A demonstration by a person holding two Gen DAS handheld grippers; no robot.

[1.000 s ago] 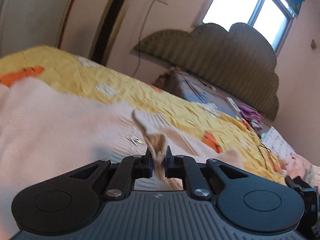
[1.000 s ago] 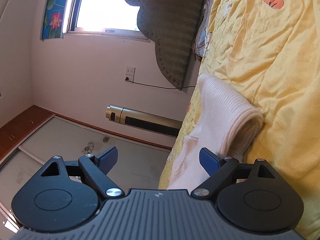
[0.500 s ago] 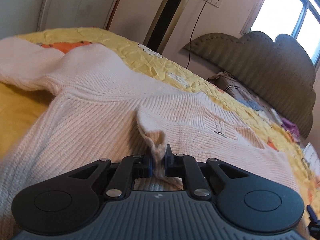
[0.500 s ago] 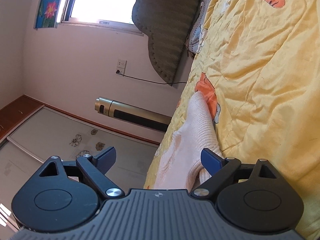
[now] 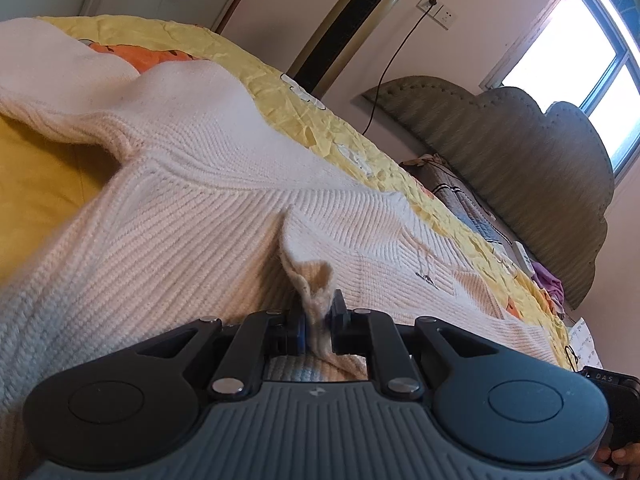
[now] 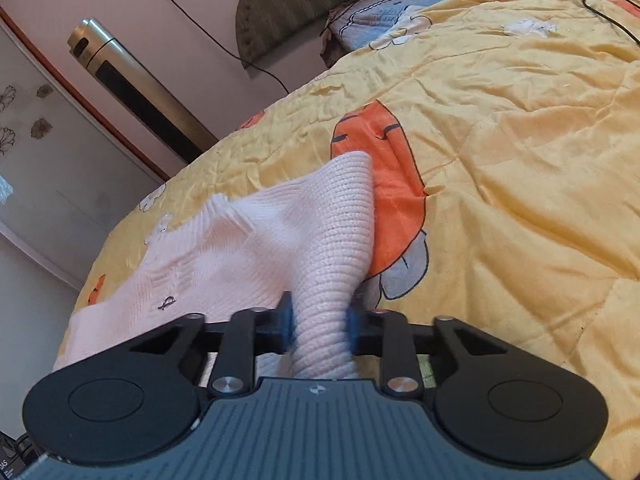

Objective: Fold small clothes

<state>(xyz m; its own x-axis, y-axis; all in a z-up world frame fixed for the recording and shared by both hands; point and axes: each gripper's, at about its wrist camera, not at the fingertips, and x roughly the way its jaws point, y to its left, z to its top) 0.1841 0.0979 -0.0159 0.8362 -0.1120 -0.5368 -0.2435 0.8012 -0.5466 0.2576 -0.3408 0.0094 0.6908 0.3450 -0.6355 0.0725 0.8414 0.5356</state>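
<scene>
A small pale pink knitted sweater (image 5: 192, 208) lies spread on a yellow quilt (image 5: 256, 76). My left gripper (image 5: 318, 316) is shut on a pinched fold of the sweater's edge, low over the knit. One sleeve (image 5: 60, 80) stretches to the far left. In the right wrist view, my right gripper (image 6: 320, 318) is shut on a bunched part of the same sweater (image 6: 248, 248), lifting it off the quilt (image 6: 520, 168) beside an orange carrot print (image 6: 380, 160).
A grey padded headboard (image 5: 520, 152) and pillows stand at the bed's far end. A tall tower fan (image 6: 140, 100) stands by the wall, with a socket and cable (image 5: 436, 8) behind. A black cable (image 6: 608, 4) lies on the quilt's far right.
My right gripper was open beside the sweater's edge; now it has shut on the knit and turned upright. My left gripper kept its hold and swung left over the sweater body.
</scene>
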